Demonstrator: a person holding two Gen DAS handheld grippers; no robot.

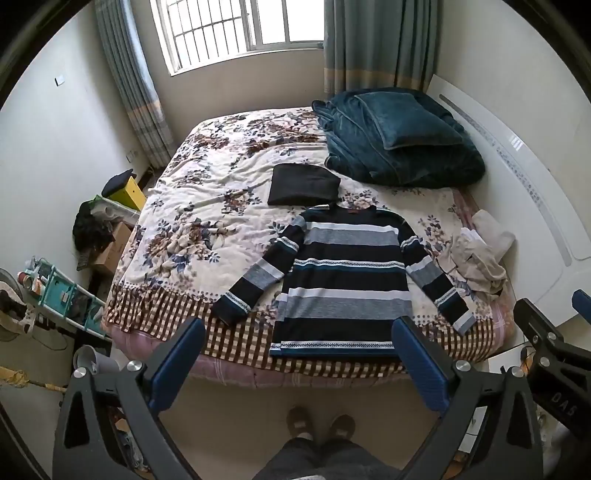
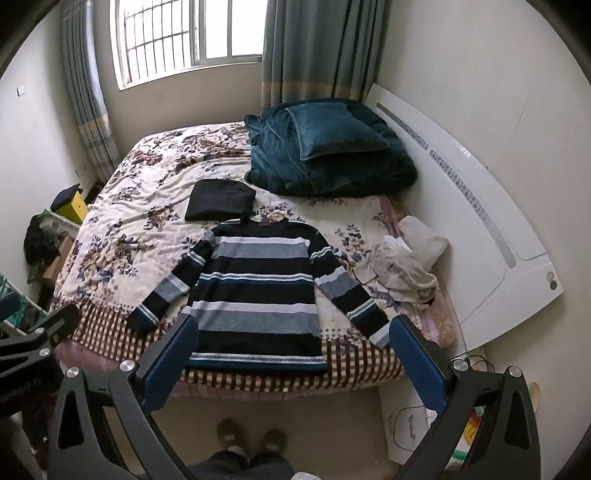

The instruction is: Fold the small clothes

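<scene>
Sweater (image 1: 340, 284) spread flat, front up, near the foot of the bed (image 1: 207, 229), hem at the checked border, both sleeves angled out and down. Striped navy, grey, white and teal. Just past the collar, a folded black garment (image 1: 304, 184), touching or nearly so. To the right, beside the right sleeve, a rumpled beige heap (image 1: 480, 254) near the mattress edge. Farther back, a teal quilt (image 1: 399, 147) with a pillow (image 1: 410, 118) on top, against the white headboard (image 1: 517, 177). Floral bedspread creased across the left half. Barred window (image 1: 236, 29) and grey-blue curtains (image 1: 373, 40) behind; boxes and clutter (image 1: 107, 229) on the floor at left. Slippered feet (image 1: 321, 424) on pale floor below.

Left gripper (image 1: 299, 365) held above the bed's near edge, tilted downward, jaws spread wide, nothing between them. Right gripper (image 2: 295, 365) likewise tilted down over the hem, jaws released and empty, alongside the left.
</scene>
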